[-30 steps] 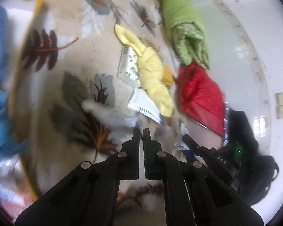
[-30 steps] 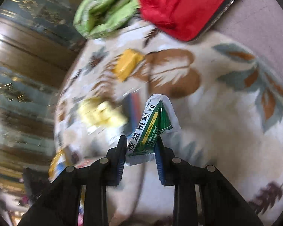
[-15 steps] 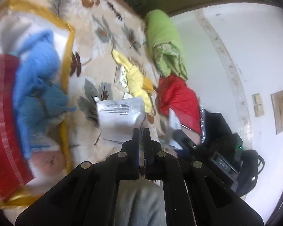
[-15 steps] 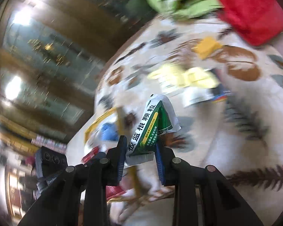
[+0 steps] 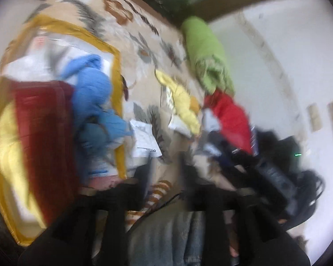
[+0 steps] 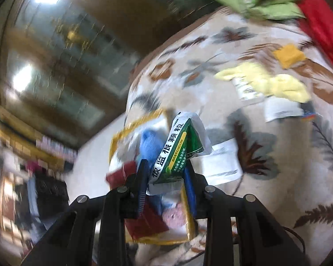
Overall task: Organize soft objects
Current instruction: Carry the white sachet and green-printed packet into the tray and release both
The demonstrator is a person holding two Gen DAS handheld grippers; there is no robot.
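Presently, left wrist view: left gripper (image 5: 165,177) just spread apart, nothing between the pads; white sachet (image 5: 145,141) lying loose on the patterned rug (image 5: 144,44), just beside the yellow-rimmed tray (image 5: 117,93) holding a blue cloth (image 5: 93,88).

Right wrist view: right gripper (image 6: 166,178) easing slightly yet grasping a green sachet (image 6: 179,148), long axis upright. Tray directly beyond and below the fingertips; right hand better placed for the drop.

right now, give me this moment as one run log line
left gripper: just opened, empty | right gripper: shut on green sachet | white packet: on rug beside yellow-rimmed bin
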